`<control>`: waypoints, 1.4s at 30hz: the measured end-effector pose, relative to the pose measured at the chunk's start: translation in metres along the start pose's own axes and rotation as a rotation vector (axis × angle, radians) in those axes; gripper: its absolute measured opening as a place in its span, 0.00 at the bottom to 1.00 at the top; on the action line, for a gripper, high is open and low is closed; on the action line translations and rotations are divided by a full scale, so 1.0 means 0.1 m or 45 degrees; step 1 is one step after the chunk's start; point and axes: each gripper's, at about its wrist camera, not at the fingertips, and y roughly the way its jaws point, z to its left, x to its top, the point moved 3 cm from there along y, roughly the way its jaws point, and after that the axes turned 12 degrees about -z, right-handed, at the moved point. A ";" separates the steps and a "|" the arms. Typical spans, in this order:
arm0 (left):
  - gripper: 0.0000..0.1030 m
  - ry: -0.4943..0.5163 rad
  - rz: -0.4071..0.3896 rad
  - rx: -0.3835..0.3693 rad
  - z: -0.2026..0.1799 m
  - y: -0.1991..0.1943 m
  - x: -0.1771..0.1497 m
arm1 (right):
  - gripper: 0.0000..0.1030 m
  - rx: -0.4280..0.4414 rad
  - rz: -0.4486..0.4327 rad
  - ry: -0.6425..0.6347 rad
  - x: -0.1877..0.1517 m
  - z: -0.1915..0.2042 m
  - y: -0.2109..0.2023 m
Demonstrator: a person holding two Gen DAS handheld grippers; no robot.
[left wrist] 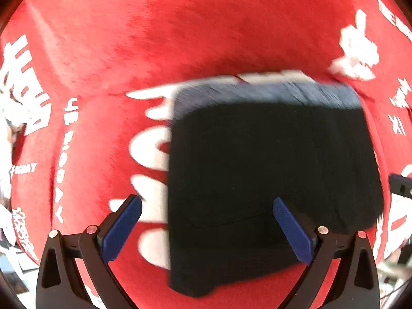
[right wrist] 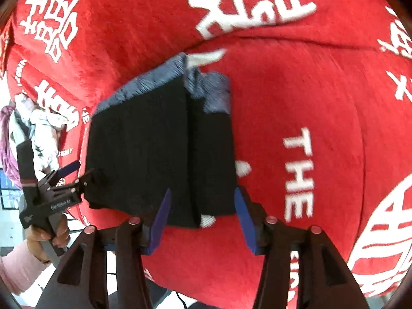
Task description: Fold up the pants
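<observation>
The dark navy pants [left wrist: 270, 170] lie folded into a thick, compact rectangle on a red plush cover [left wrist: 180, 38] with white lettering. My left gripper [left wrist: 207, 202] hovers open above the fold's left edge; its left pad is over the red cover and its right pad over the pants, with nothing gripped. In the right wrist view the pants [right wrist: 159, 141] show two stacked halves with a seam down the middle. My right gripper [right wrist: 203, 193] stands open astride the near right corner, and the cloth lies flat between its pads. The left gripper [right wrist: 82, 172] sits at the pants' left edge, held by a hand in a pink sleeve [right wrist: 18, 267].
The red cover [right wrist: 309, 90] spreads wide around the pants on all sides and rounds off at its edges. A heap of light and purple clothes [right wrist: 38, 123] lies beyond its left side. Pale floor [right wrist: 10, 221] shows at the lower left.
</observation>
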 end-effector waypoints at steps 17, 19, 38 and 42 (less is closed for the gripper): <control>0.99 -0.156 0.031 -0.034 0.30 0.28 0.10 | 0.30 -0.113 0.017 -0.230 0.55 0.41 0.62; 0.99 -0.166 0.012 -0.047 0.33 0.26 0.15 | 0.30 -0.029 0.017 -0.146 0.59 0.31 0.59; 1.00 -0.301 0.136 -0.329 0.08 0.48 -0.11 | 0.00 0.097 0.143 0.055 0.36 0.01 0.58; 1.00 -0.278 0.123 -0.316 0.12 0.39 -0.10 | 0.13 0.218 0.087 0.257 0.33 -0.16 0.46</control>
